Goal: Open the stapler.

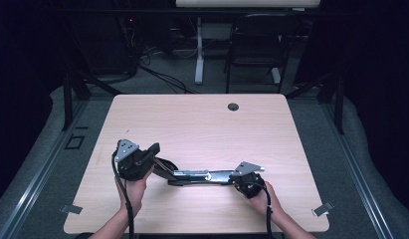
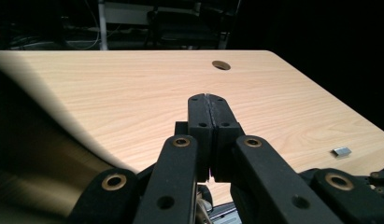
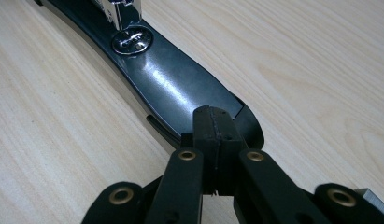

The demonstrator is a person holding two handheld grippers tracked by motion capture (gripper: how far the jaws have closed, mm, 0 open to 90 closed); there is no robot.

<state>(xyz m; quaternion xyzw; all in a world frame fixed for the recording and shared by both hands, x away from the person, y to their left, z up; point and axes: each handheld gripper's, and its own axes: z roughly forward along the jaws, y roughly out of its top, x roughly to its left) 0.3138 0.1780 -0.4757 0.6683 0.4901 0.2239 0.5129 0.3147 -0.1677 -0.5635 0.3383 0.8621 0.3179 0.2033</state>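
Note:
A black stapler (image 1: 192, 178) with a shiny metal magazine lies near the table's front edge, between my two grippers. My right gripper (image 1: 236, 178) is shut, its tips on the rounded end of the stapler's black base (image 3: 180, 93), nothing between the pads. The round metal anvil (image 3: 131, 41) sits farther along that base. My left gripper (image 1: 153, 149) is at the stapler's left end, tilted up and pointing toward the far right. In its own view the left gripper (image 2: 209, 105) is shut and empty above bare wood.
The light wooden table (image 1: 202, 124) has a round cable hole (image 1: 233, 106) near its far edge. A small metal staple strip (image 2: 341, 151) lies on the wood beside the right gripper. A chair (image 1: 256, 45) and a desk leg stand beyond the table.

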